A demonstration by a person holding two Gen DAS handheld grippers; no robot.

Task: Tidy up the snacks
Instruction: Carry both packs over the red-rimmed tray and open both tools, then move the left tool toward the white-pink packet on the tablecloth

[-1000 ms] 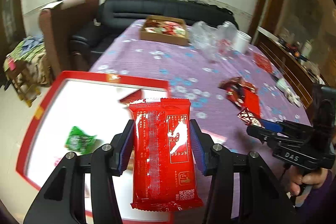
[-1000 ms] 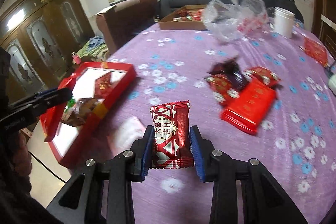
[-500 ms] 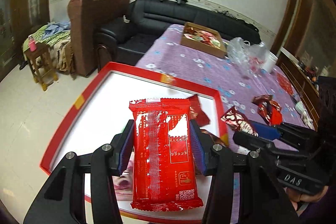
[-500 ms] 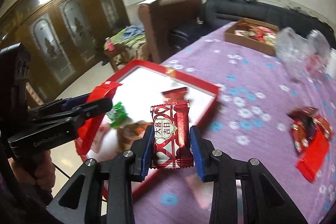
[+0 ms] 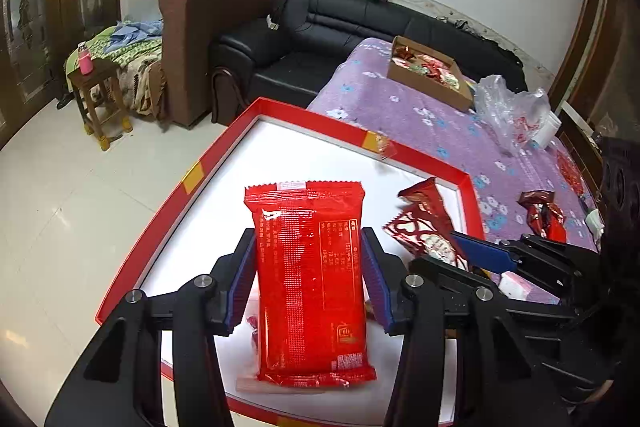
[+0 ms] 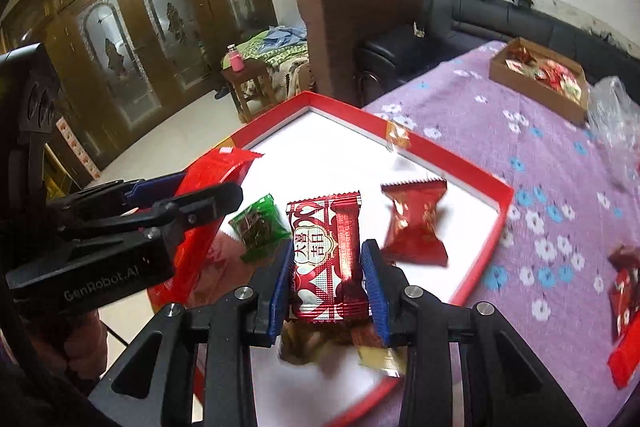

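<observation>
My left gripper [image 5: 309, 281] is clamped on a flat red packet [image 5: 310, 279], its long axis running straight along my fingers, the crimped top pointing away from me, printed back facing the camera. It hangs over the white floor of the red tray [image 5: 208, 163]. To its right, my right gripper [image 6: 327, 281] pinches a small patterned candy [image 6: 326, 259] by its sides (long axis also along the fingers, crimped end forward), above the same tray. Under and around it lie a green sweet [image 6: 259, 227] to the left, a dark red wrapper [image 6: 416, 223] to the right, and brownish wrappers [image 6: 316, 343] directly below. Further right on the purple cloth [image 6: 540, 163] sit loose red snacks [image 6: 626, 315], a cardboard box [image 6: 540, 79] of sweets and a clear bag [image 6: 616, 115].
</observation>
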